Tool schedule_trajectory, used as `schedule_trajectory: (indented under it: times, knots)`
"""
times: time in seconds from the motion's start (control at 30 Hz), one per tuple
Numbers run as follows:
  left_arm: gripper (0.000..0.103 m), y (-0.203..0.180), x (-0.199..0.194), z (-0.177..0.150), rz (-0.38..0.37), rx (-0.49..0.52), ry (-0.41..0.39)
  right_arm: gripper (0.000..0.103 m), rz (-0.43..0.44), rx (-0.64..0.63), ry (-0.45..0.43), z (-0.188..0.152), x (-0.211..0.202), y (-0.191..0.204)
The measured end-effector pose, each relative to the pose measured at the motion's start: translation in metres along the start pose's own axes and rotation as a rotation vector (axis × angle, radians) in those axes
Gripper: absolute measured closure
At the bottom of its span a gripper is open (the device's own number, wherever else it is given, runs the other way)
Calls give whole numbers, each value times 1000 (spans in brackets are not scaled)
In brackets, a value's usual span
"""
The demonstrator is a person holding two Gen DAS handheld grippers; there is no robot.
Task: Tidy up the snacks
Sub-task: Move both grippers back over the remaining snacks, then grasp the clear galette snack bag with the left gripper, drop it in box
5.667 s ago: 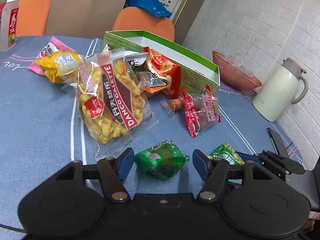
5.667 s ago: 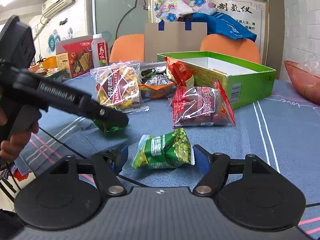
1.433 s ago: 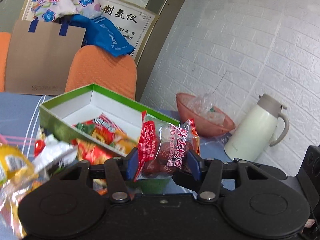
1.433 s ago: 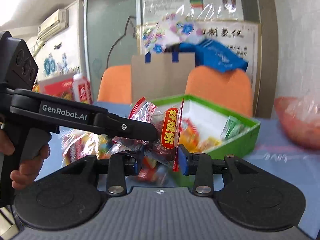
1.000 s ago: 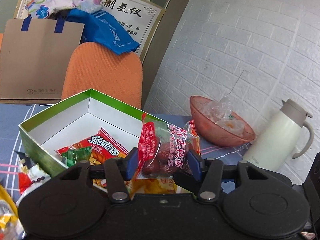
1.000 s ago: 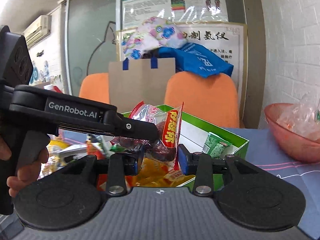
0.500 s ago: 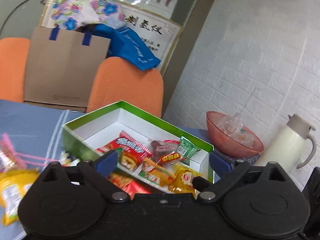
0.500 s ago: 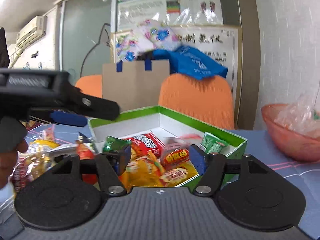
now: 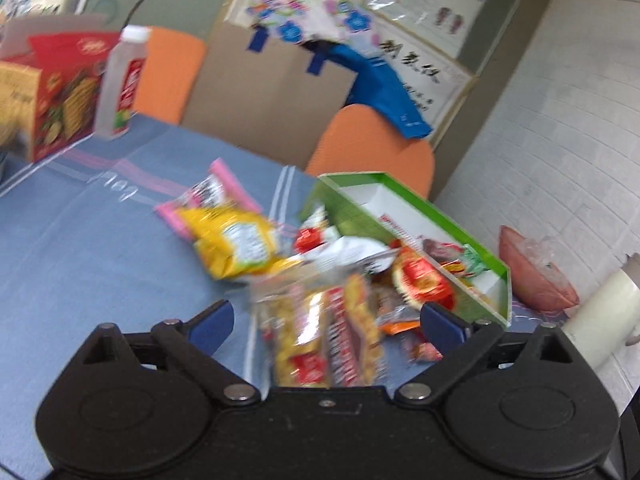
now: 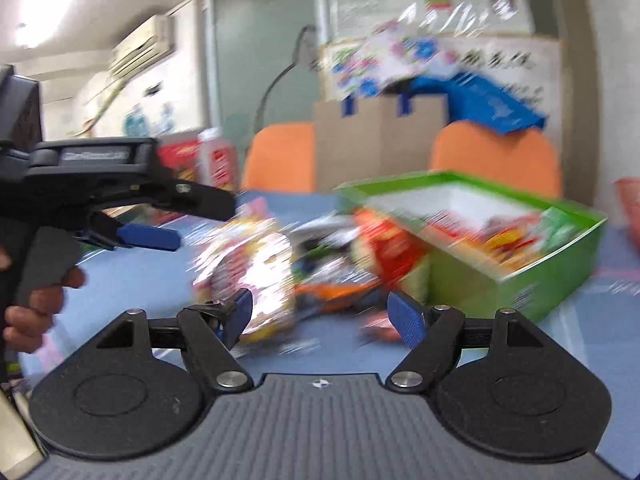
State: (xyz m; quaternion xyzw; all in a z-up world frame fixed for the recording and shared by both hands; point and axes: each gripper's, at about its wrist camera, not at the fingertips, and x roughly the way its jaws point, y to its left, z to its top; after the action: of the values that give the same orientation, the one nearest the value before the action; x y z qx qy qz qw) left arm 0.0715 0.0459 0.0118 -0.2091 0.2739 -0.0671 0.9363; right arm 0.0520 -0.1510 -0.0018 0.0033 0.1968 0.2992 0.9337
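My left gripper (image 9: 324, 322) and right gripper (image 10: 322, 316) both gape wide, empty. The clear crinkly bag of yellow crackers (image 9: 324, 340) lies lengthwise straight ahead of my left gripper, nearer it, beside the green cardboard box (image 9: 484, 304).

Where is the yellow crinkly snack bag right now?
In the left wrist view, the yellow crinkly snack bag lies left of centre on the blue tablecloth, overlapping a pink packet, left of the green box.

Loose snack packets (image 9: 328, 312) on the tablecloth (image 9: 80, 240) left of the box (image 9: 460, 264) (more packets inside)
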Motion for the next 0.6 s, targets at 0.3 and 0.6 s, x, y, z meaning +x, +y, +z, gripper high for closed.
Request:
schedule_trajectory:
  times: [0.3,0.6]
  knots:
    - [8,20,16,-7,-76,-25,72,0,43,-79,125,15,53,21]
    - [14,42,25,-17,-113,-86,118,32,125,18,195,13,40,1]
